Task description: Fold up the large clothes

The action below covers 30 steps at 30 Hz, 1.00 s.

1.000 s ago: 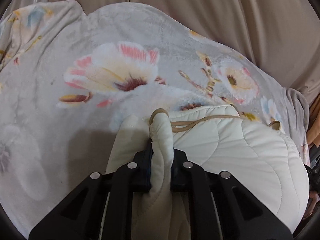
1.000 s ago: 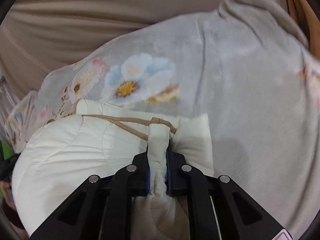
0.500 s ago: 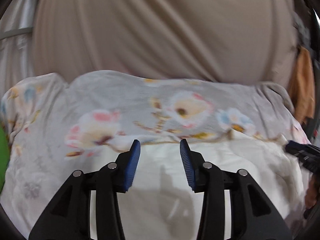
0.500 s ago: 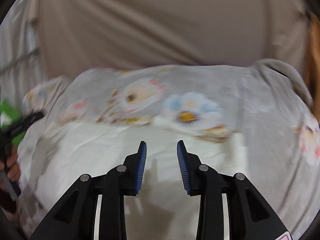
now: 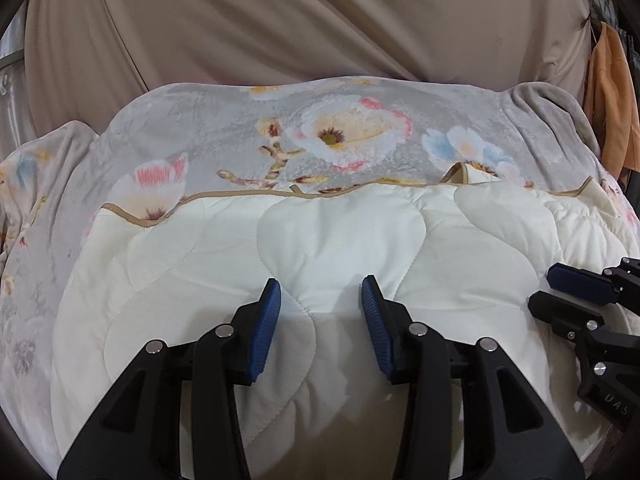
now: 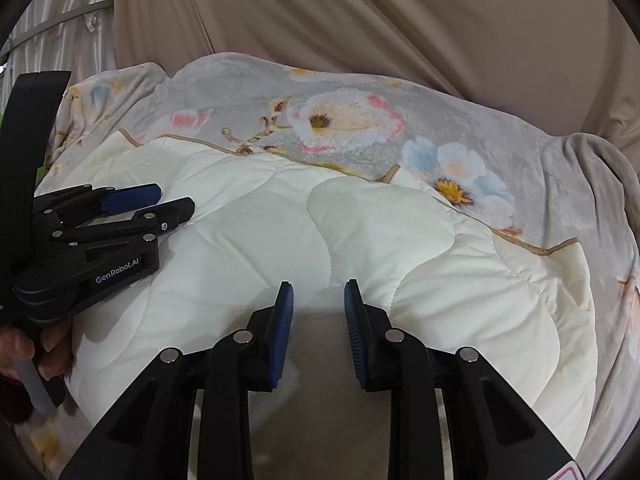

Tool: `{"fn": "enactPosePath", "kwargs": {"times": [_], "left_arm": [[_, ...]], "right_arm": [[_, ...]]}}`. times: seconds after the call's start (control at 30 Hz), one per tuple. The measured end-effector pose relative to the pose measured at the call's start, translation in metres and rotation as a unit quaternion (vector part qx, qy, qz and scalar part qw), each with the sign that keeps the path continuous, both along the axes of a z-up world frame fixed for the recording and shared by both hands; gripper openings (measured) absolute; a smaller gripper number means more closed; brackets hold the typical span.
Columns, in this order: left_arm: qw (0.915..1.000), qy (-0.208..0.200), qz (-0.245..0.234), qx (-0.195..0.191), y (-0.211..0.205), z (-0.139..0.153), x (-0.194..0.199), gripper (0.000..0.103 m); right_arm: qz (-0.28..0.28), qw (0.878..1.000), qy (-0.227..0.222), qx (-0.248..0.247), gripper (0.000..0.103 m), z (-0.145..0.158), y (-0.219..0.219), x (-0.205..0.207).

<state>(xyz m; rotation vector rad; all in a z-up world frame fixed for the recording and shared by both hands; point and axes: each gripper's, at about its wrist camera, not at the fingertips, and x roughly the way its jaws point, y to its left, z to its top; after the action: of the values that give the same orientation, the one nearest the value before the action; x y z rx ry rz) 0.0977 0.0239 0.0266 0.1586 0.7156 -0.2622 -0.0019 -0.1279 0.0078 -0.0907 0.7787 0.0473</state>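
Observation:
A cream quilted garment (image 5: 320, 232) with tan edging lies folded on a grey floral blanket (image 5: 224, 128). My left gripper (image 5: 320, 292) hovers just above its near part, open, with nothing between the blue pads. The right gripper (image 5: 546, 290) comes in from the right edge of the left wrist view. In the right wrist view the same cream garment (image 6: 260, 220) spreads across the floral blanket (image 6: 520, 152). My right gripper (image 6: 319, 296) is over its near edge, its jaws closing with nothing between them. At the left is the left gripper (image 6: 176, 198), held by a hand (image 6: 20, 344).
A beige curtain (image 5: 280, 20) hangs behind the blanket-covered surface. An orange cloth (image 5: 608, 100) hangs at the far right. Pale drapes and a rail (image 6: 60, 20) are at the upper left of the right wrist view.
Both grippers let go of the garment's tan-edged far hem, opened and drew back toward the near side. The garment now lies folded flat on the blanket.

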Motion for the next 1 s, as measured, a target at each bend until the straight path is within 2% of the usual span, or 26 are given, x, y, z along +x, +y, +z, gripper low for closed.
{"fn": "enactPosePath", "kwargs": {"times": [0.23,0.3,0.33,0.47,0.6,0.67,0.73,0.77,0.83,0.9,1.0], "left_arm": [[0.9999,-0.005,0.003,0.010,0.007,-0.004,0.001,0.042],[0.9999,-0.006,0.010,0.012,0.017,-0.005,0.003,0.044],[0.9999,-0.006,0.012,0.009,0.024,-0.005,0.004,0.049],[0.9973,-0.018,0.066,0.028,0.065,-0.009,0.010,0.049],[0.9948,0.004,0.101,-0.001,0.112,-0.012,0.015,0.048],[0.9947,0.014,0.100,-0.018,0.119,-0.012,0.015,0.047],[0.9941,0.009,0.108,0.001,0.112,-0.010,0.014,0.046],[0.9936,0.008,0.112,0.004,0.110,-0.006,0.012,0.045],[0.9939,0.008,0.109,-0.018,0.105,0.009,0.015,0.045],[0.9937,0.004,0.103,-0.044,0.102,0.023,0.024,0.046],[0.9932,0.018,0.110,-0.033,0.094,0.023,0.057,0.048]], "right_arm": [[-0.009,1.000,0.004,-0.005,0.022,-0.006,-0.022,0.001],[-0.031,0.999,-0.001,-0.018,0.022,-0.007,-0.038,-0.001],[-0.048,0.999,-0.002,-0.020,0.022,-0.008,-0.053,-0.003],[-0.123,0.992,-0.001,-0.021,0.022,-0.014,-0.118,-0.015],[-0.162,0.986,0.008,0.047,0.019,-0.023,-0.173,-0.031],[-0.179,0.982,0.013,0.057,0.010,-0.023,-0.182,-0.030],[-0.194,0.978,0.015,0.071,0.013,-0.013,-0.178,-0.027],[-0.184,0.980,0.011,0.077,0.024,-0.005,-0.171,-0.024],[-0.138,0.987,-0.005,0.082,0.024,0.015,-0.145,-0.014],[-0.097,0.993,-0.018,0.067,0.024,0.029,-0.117,0.004],[-0.065,0.998,-0.010,0.024,0.020,0.025,-0.083,0.047]]}}
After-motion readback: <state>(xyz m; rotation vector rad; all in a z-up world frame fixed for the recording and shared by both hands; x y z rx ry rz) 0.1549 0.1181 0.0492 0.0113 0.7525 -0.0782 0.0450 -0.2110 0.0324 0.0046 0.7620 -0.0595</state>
